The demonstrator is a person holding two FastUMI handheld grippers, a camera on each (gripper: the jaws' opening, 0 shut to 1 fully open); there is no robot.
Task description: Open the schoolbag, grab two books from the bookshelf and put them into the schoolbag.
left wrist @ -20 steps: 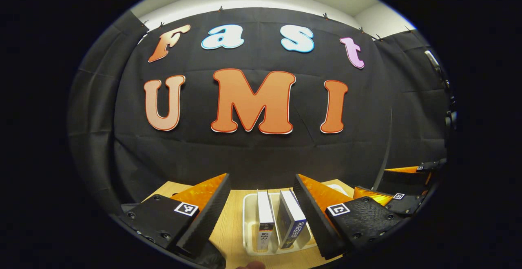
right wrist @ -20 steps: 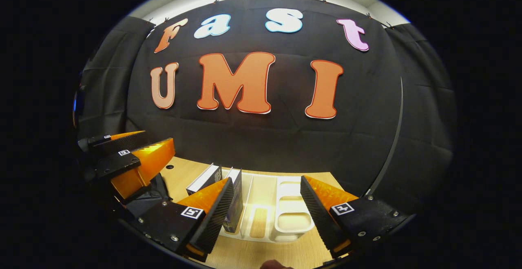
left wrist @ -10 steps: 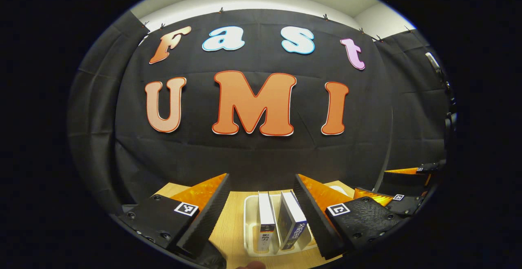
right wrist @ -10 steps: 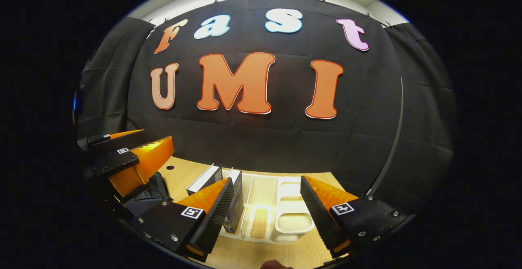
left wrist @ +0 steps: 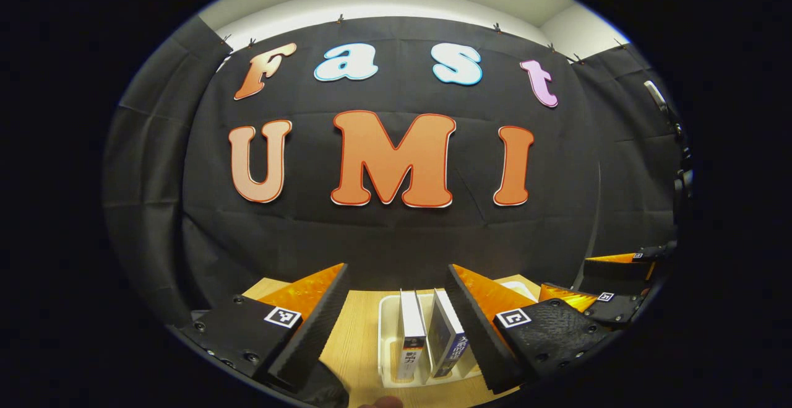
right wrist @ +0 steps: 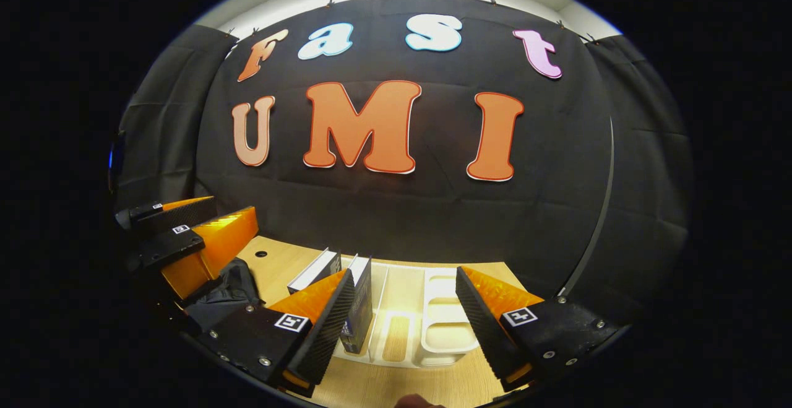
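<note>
Two books stand upright in a white rack (left wrist: 387,346) on the wooden table: a white one (left wrist: 411,334) and a blue one (left wrist: 450,340). My left gripper (left wrist: 397,272) is open above and in front of them, with nothing between its fingers. In the right gripper view the white book (right wrist: 314,270) and the blue book (right wrist: 360,306) stand at the left end of the rack (right wrist: 436,334). My right gripper (right wrist: 404,275) is open over the rack's empty slots. Black fabric (right wrist: 224,287), apparently the schoolbag, lies under the left gripper (right wrist: 198,227).
The wooden table (right wrist: 278,259) runs back to the black cloth wall. The right gripper (left wrist: 597,281) hangs to the right of the rack in the left gripper view. A dark strap or cable (right wrist: 597,222) hangs at the right.
The left gripper has drifted slightly, so the books sit a little further right in its view. The right gripper has barely moved. Both stay open.
</note>
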